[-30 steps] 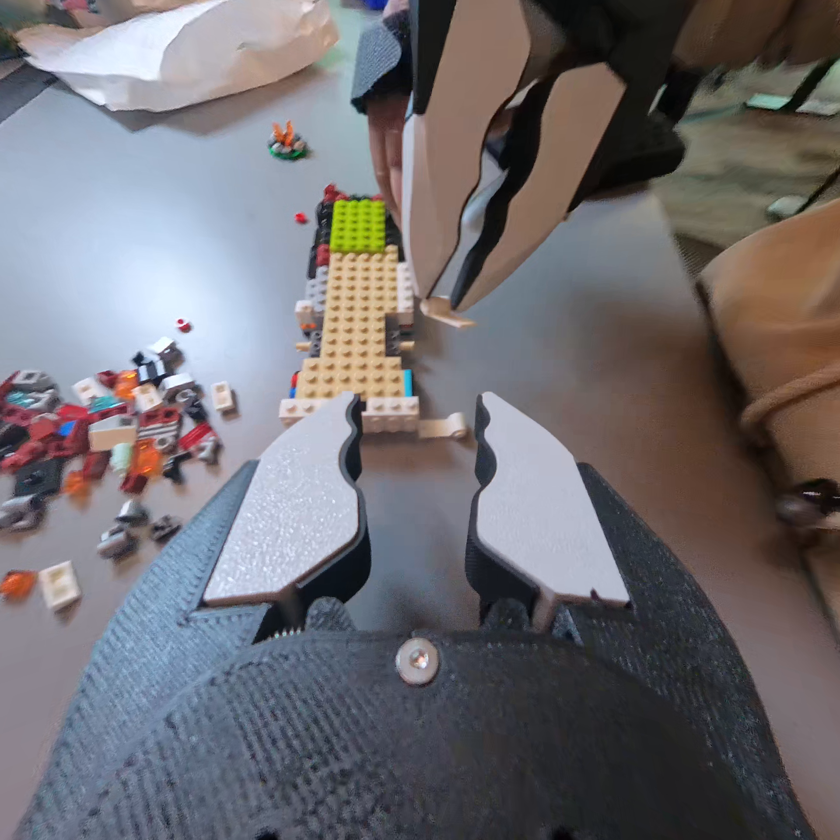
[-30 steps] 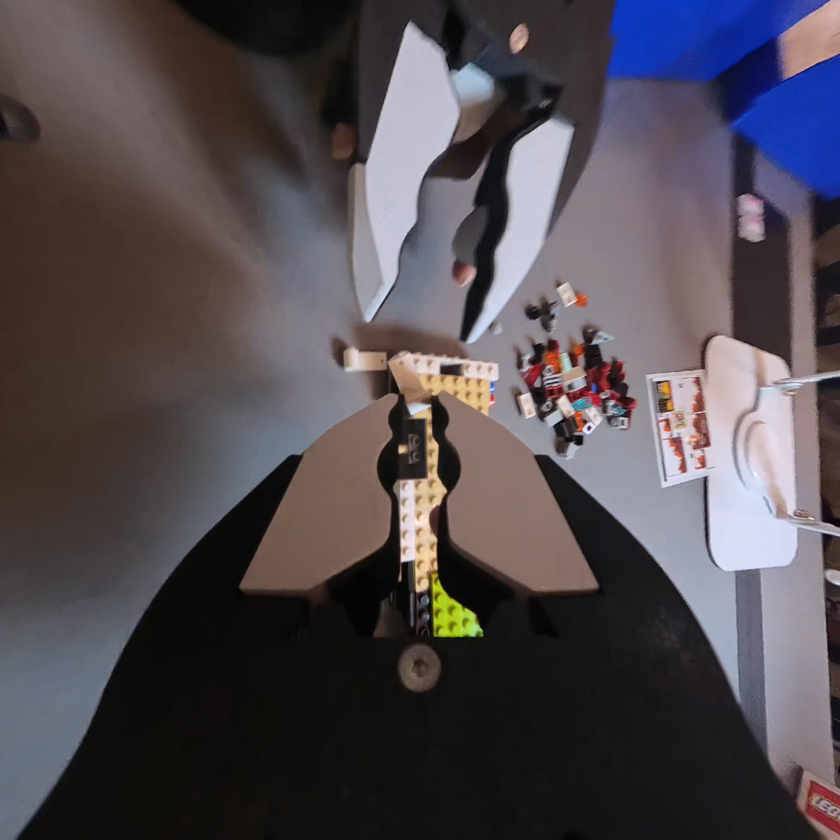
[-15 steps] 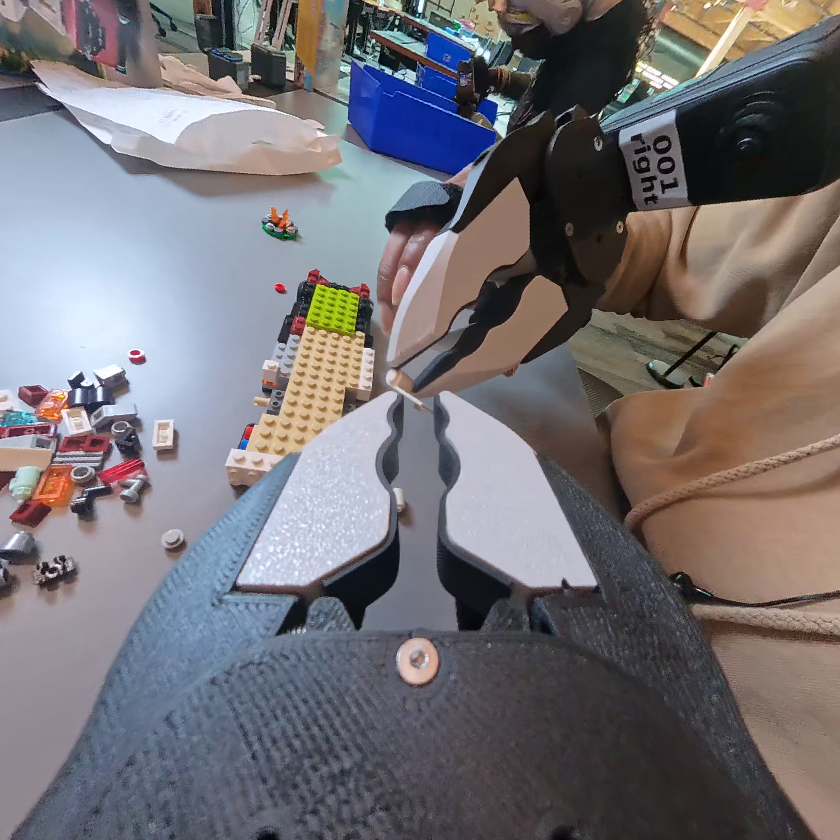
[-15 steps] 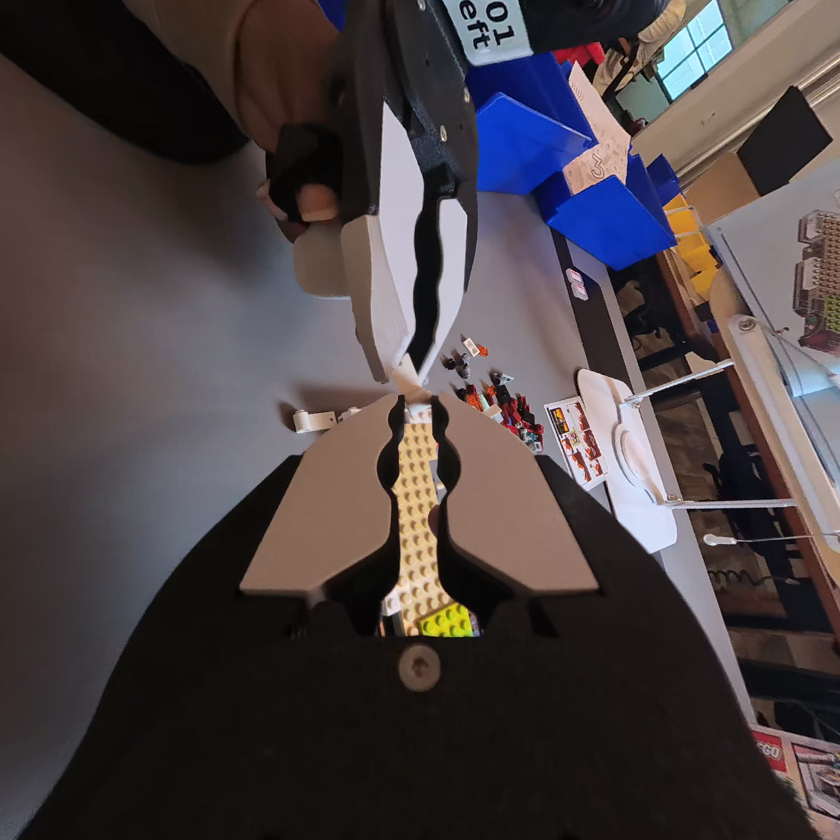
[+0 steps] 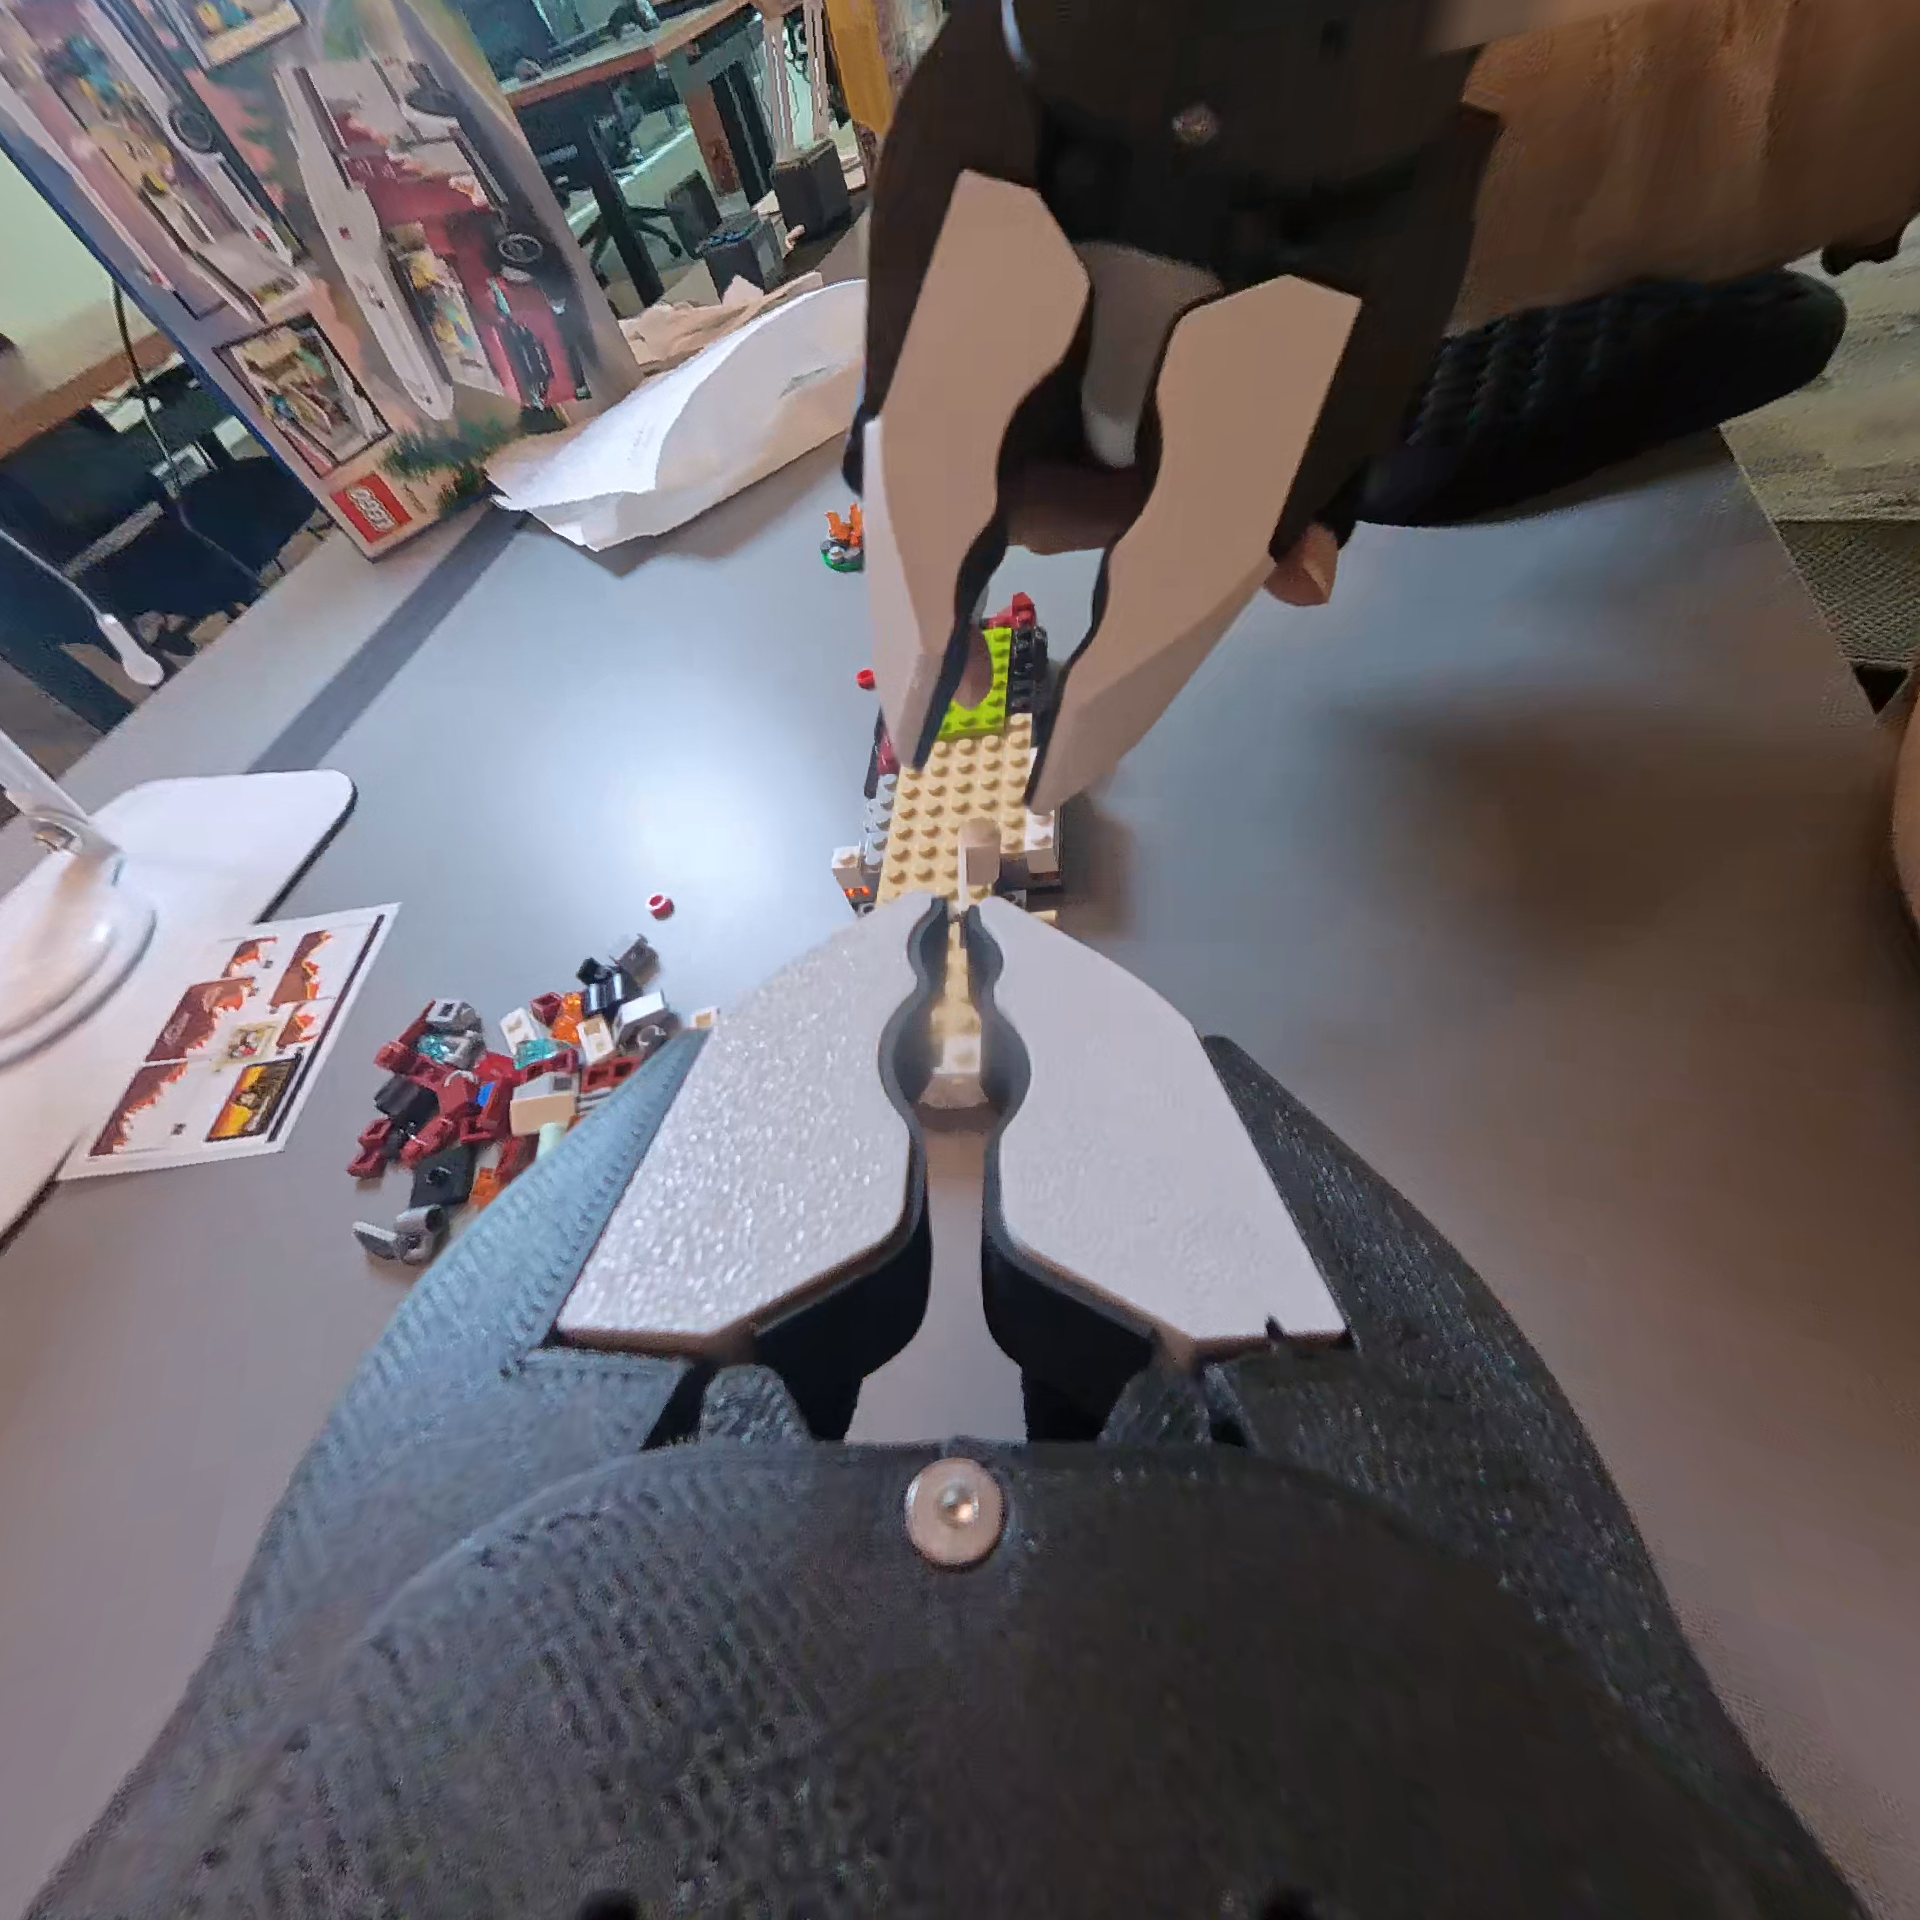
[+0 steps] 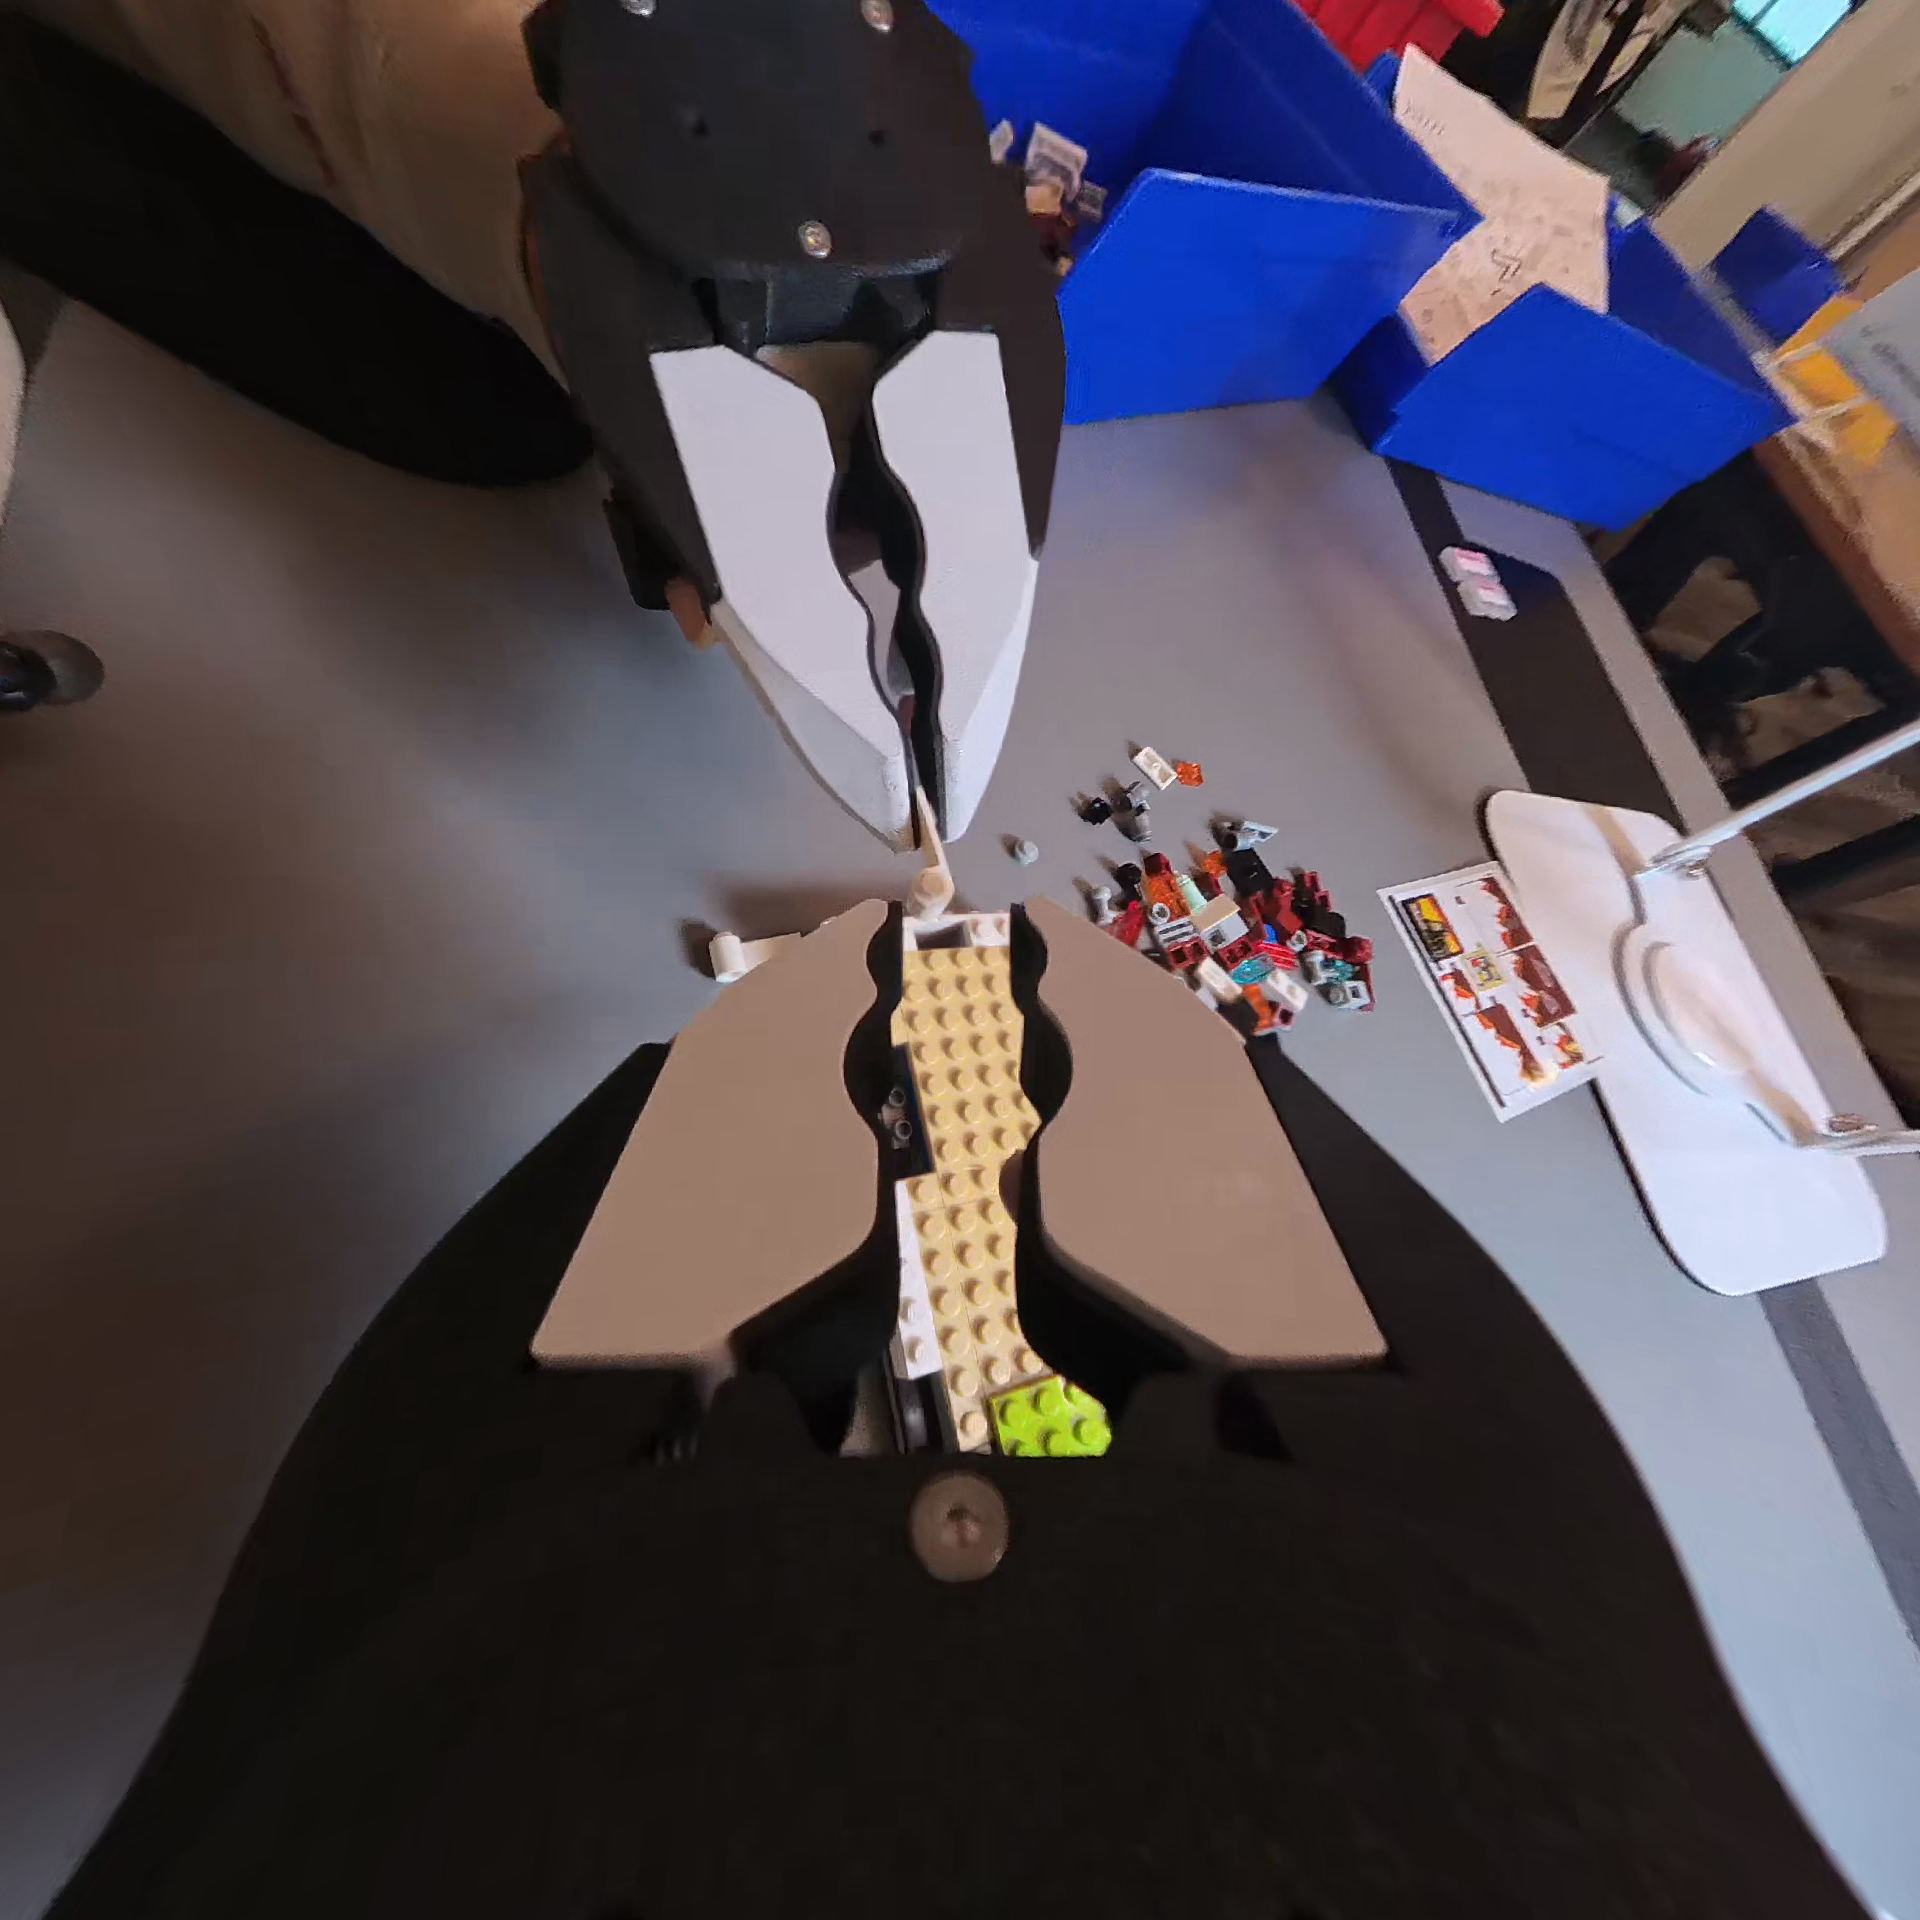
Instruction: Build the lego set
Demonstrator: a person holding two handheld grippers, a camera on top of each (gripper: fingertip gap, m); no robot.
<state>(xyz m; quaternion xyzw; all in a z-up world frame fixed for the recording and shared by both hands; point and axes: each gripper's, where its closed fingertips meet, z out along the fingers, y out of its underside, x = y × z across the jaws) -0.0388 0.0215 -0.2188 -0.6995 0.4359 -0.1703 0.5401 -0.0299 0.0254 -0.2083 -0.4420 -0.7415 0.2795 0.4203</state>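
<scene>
My left gripper [image 5: 961, 914] is shut on a small tan hinge piece [image 5: 977, 857] that sticks out past its tips. The right wrist view shows the same: the left gripper [image 6: 920, 826] pinches the tan piece [image 6: 928, 868], which hangs just over the near end of the build. The long tan brick build [image 5: 961, 821] with a lime green plate [image 5: 987, 686] lies on the grey table [image 5: 1455, 935]. My right gripper [image 6: 954, 920] is open and hovers over the build [image 6: 966, 1091], its fingers [image 5: 1132, 644] to either side and holding nothing.
A pile of loose small bricks [image 5: 499, 1081] and an instruction sheet [image 5: 239, 1039] lie left of the build, beside a white lamp base [image 5: 156, 852]. A second tan hinge piece [image 6: 732, 951] lies on the table. Blue bins [image 6: 1299, 239], a set box [image 5: 312, 260] and a white paper bag [image 5: 707, 436] stand farther back. My left and right fingertips are right by each other.
The right gripper held the small tan piece at first. My left gripper closed on it, then the right gripper opened and let go. Both grippers now sit over the build.
</scene>
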